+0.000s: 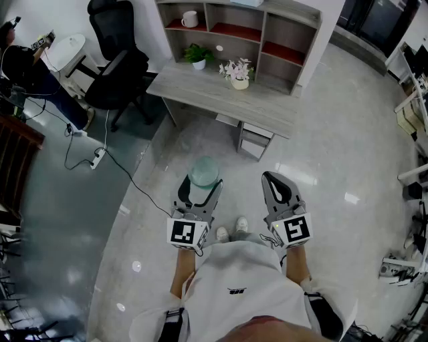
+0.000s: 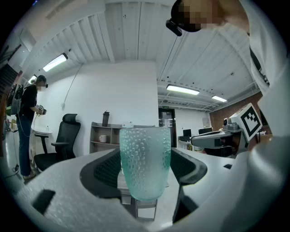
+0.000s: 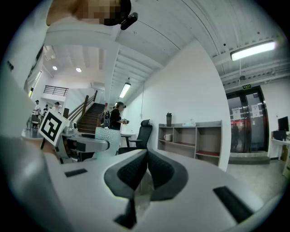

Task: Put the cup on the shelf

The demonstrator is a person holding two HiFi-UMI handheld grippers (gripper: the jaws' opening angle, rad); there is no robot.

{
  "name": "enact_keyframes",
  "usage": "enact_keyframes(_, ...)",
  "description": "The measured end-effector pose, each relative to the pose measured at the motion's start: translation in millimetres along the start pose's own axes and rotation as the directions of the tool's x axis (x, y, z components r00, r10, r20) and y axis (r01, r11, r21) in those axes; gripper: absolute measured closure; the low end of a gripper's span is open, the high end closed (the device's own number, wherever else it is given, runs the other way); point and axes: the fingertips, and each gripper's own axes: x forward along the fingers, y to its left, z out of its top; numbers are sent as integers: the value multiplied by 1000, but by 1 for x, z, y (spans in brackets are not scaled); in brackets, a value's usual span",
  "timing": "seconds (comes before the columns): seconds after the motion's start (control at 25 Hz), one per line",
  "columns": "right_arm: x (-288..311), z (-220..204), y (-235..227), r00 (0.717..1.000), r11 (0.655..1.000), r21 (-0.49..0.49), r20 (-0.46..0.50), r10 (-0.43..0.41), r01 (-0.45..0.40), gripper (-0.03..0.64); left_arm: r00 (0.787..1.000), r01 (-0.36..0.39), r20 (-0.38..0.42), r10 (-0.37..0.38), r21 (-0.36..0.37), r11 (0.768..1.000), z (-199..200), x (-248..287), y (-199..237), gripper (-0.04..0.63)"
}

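A pale green dimpled cup (image 2: pixel 145 162) stands upright between the jaws of my left gripper (image 1: pixel 201 189), which is shut on it; the cup (image 1: pixel 203 172) shows in the head view above the floor. My right gripper (image 1: pixel 275 182) is beside it, shut with nothing held, its pads (image 3: pixel 146 170) touching. From the right gripper view the cup (image 3: pixel 107 137) appears at the left. The wooden shelf (image 1: pixel 247 28) with red-lined compartments stands on a grey desk (image 1: pixel 221 90) some way ahead. In the left gripper view the shelf (image 2: pixel 103 136) is far behind the cup.
A white mug (image 1: pixel 190 19) sits in the shelf's upper left compartment. Two potted plants (image 1: pixel 198 55) (image 1: pixel 238 73) stand on the desk. A black office chair (image 1: pixel 117 60) and floor cables (image 1: pixel 100 157) lie to the left. A person (image 2: pixel 28 122) stands at the far left.
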Motion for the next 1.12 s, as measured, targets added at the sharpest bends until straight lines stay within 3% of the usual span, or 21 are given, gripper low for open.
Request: enact_keyframes(1.12, 38, 1, -52, 990, 991, -4, 53, 133, -133, 586, 996, -83, 14, 82, 20, 996, 0, 59, -13, 238)
